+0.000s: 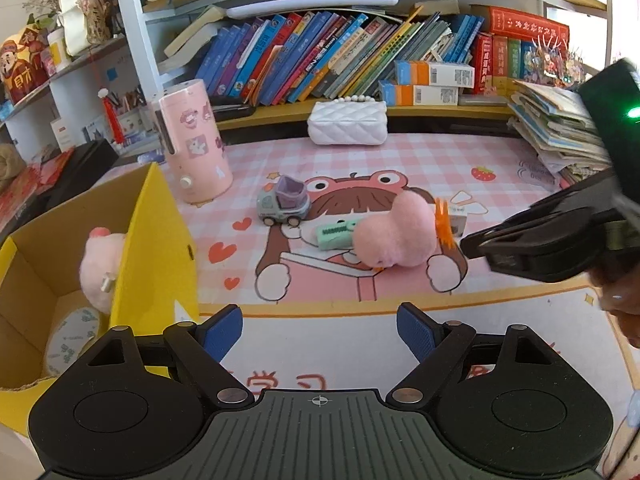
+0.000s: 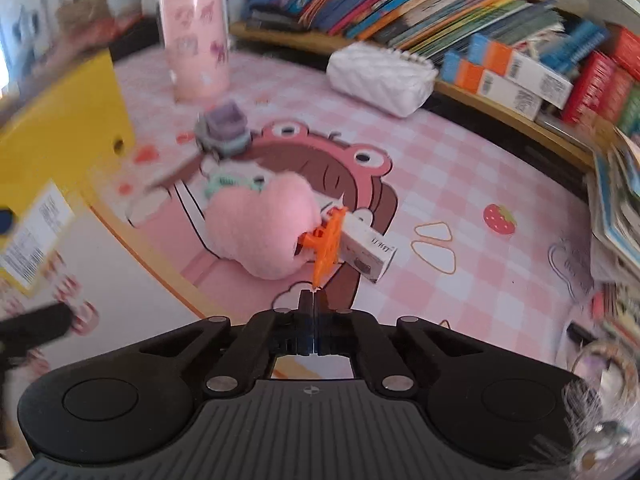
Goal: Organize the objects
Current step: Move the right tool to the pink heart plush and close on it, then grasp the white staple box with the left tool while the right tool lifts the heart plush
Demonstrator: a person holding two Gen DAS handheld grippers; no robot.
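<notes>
Pinching together at their tips, the jaws of the right gripper (image 2: 311, 300) met on the lower end of an orange clip (image 2: 326, 242); just beyond it lay a pink plush (image 2: 262, 226) and a small white box (image 2: 366, 250); the left gripper (image 1: 320, 334) stood wide apart, nothing between its jaws, with a yellow carton (image 1: 160, 236) to its left.

My left gripper (image 1: 319, 334) was black with blue ribbed pads (image 1: 416, 334), silver screws, a grey ridged base and crosshair mark.
</notes>
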